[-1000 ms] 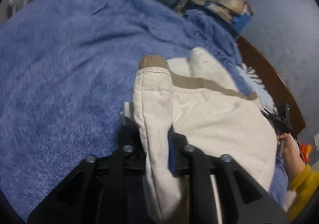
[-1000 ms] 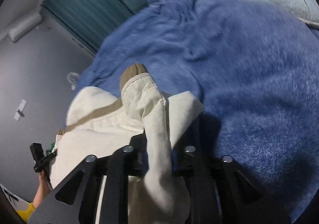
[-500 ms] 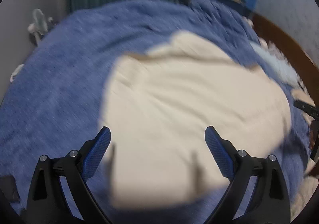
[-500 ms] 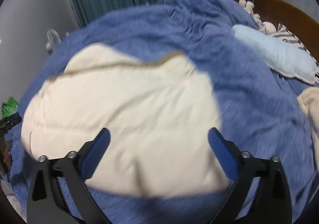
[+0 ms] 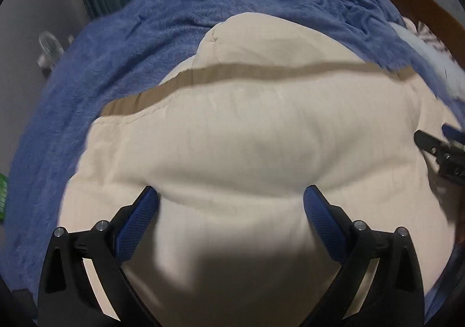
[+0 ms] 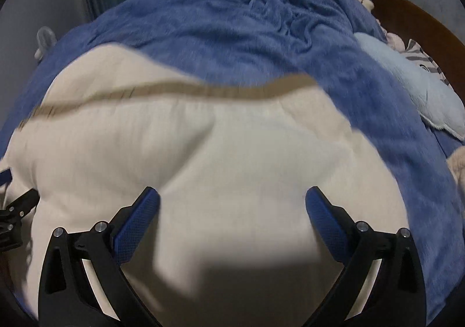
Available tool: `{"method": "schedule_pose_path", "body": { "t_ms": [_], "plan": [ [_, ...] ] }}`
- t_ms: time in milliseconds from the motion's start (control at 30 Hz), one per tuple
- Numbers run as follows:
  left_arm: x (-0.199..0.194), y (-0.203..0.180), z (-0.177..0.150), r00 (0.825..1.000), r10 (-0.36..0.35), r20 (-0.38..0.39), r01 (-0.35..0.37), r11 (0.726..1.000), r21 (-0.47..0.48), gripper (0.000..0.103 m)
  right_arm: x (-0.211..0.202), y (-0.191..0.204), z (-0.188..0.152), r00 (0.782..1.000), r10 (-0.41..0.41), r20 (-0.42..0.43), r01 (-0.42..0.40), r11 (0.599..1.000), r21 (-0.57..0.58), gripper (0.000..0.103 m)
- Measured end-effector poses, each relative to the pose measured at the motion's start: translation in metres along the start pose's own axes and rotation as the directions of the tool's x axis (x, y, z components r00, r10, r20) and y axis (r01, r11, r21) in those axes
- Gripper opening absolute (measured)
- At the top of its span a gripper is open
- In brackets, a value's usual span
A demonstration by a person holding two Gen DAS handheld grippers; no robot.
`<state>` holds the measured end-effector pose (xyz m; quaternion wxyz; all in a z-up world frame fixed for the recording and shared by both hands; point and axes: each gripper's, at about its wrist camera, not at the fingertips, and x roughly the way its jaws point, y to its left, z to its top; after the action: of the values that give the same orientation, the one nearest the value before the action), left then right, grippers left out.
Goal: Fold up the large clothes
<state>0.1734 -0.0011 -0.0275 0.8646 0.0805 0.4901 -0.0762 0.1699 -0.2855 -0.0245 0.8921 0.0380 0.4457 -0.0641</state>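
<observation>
A fold has just been laid down, by the look of it. The cream garment (image 5: 261, 158) lies doubled on the blue blanket (image 5: 96, 59) of the bed, filling the middle and lower part of both wrist views, with its tan band (image 5: 261, 71) running across the upper third of the frame.

The left tongs (image 5: 231, 199) are released, jaws spread wide over the near cloth and gripping nothing. The right tongs (image 6: 232, 199) are released the same way, low in their own frame; their tip also shows at the right edge of the left view. The fabric is puffy and creased between the jaws, so it will likely shift if dragged.

The next move, as I judge it, calls for choosing a fresh pair of edges, probably the near hem or the two sides, and pinching only the layers meant to travel, then carrying them over evenly so the stack stays square. Some flattening of the bulges first would help.

A second ago each pair of tongs was clenched on a bunched sleeve or corner of the garment, lifted above the blanket. Half a second ago both had let go and the cloth was already down, blurred in motion. Now the views are closer and lower over it, and the band sits higher in the frame.
</observation>
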Motion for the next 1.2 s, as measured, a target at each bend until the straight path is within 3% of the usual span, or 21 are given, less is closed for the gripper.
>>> {"method": "schedule_pose_path", "body": {
  "t_ms": [100,167,300,467,567,667,733,800,900,1033,1200],
  "plan": [
    [0.017,0.01,0.016,1.0,-0.026,0.004,0.026,0.996,-0.085,0.097,0.015,-0.001,0.01,1.0,0.006,-0.001,-0.006,1.0,0.031,0.097],
    [0.013,0.01,0.015,0.999,-0.009,0.048,0.014,0.995,-0.104,0.097,-0.005,-0.001,0.006,0.998,0.044,0.053,-0.046,0.998,0.041,0.095],
    [-0.001,0.007,0.006,0.995,0.01,0.096,-0.003,0.997,-0.076,0.097,-0.041,0.016,-0.017,0.983,0.143,0.112,-0.134,0.987,-0.085,0.095],
    [-0.006,0.014,0.001,0.995,0.024,0.092,-0.016,0.996,-0.084,0.097,-0.061,0.016,-0.047,0.968,0.247,0.038,-0.237,0.956,-0.175,0.096],
    [-0.003,0.019,0.0,0.996,0.023,0.081,-0.017,0.997,-0.079,0.097,-0.067,-0.004,-0.07,0.978,0.204,0.034,-0.189,0.948,-0.257,0.096],
    [-0.003,0.028,-0.004,0.997,0.03,0.075,-0.024,0.996,-0.082,0.097,-0.067,-0.04,-0.081,0.985,0.175,0.001,-0.172,0.969,-0.177,0.096],
    [-0.001,0.04,-0.006,0.998,0.032,0.061,-0.025,0.993,-0.113,0.097,-0.068,-0.067,-0.09,0.996,0.087,-0.024,-0.089,0.991,-0.098,0.096],
    [-0.001,0.055,-0.01,0.999,0.014,0.045,-0.006,0.985,-0.174,0.097,-0.075,-0.08,-0.098,0.998,0.055,-0.044,-0.056,0.998,-0.018,0.096],
    [-0.022,0.056,-0.017,0.998,0.028,0.058,-0.016,0.98,-0.196,0.097,-0.097,-0.076,-0.106,0.996,0.084,0.014,-0.084,0.996,0.032,0.092],
    [-0.065,0.024,-0.037,0.991,-0.05,0.127,0.067,0.989,-0.132,0.097,-0.112,-0.052,-0.11,0.985,0.151,0.083,-0.152,0.988,0.005,0.095],
    [-0.062,-0.021,-0.067,0.998,-0.049,0.04,0.049,0.999,0.005,0.097,-0.083,-0.034,-0.098,0.992,0.121,0.031,-0.119,0.992,-0.047,0.095]
  ]
}}
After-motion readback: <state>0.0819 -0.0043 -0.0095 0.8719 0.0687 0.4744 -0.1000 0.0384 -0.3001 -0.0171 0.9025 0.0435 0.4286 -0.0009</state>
